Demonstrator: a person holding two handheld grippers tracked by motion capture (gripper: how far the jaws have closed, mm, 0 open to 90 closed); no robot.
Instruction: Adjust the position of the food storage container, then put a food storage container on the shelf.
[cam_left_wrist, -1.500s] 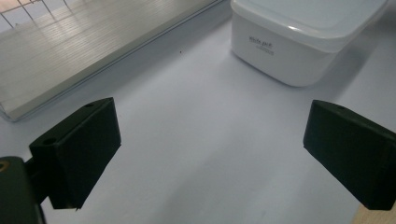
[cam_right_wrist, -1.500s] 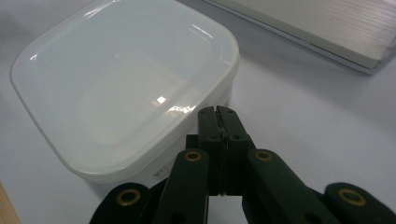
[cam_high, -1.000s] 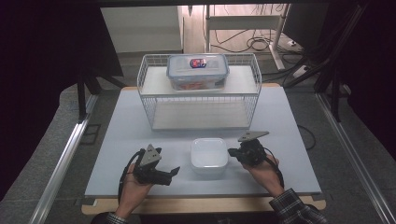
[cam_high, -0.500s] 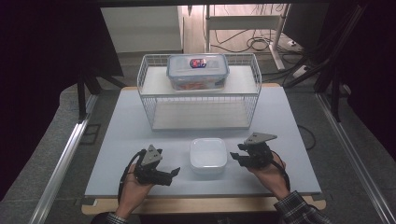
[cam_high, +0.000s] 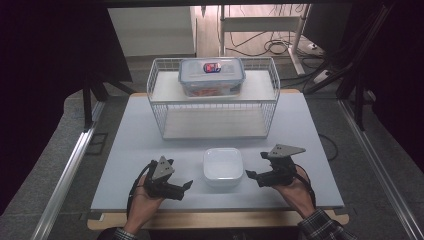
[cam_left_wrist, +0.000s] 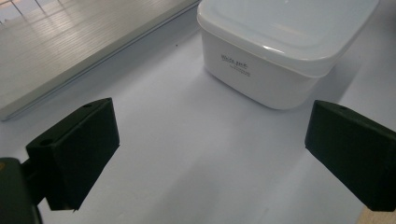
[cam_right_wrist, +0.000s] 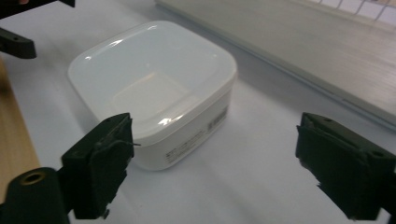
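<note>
white box (cam_high: 223, 166) btwn grippers, untouched | L gripper (cam_high: 186, 186) jaws wide | R gripper (cam_high: 248, 174) jaws just opened wide, nothing between

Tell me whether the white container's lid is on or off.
On: the lid sits flush over the white container, its rim overhanging the walls all round.

light: bright on table (cam_high: 150, 150), dark surround | glare: container lid (cam_right_wrist: 154, 70) | blur: mild softness, close views
</note>
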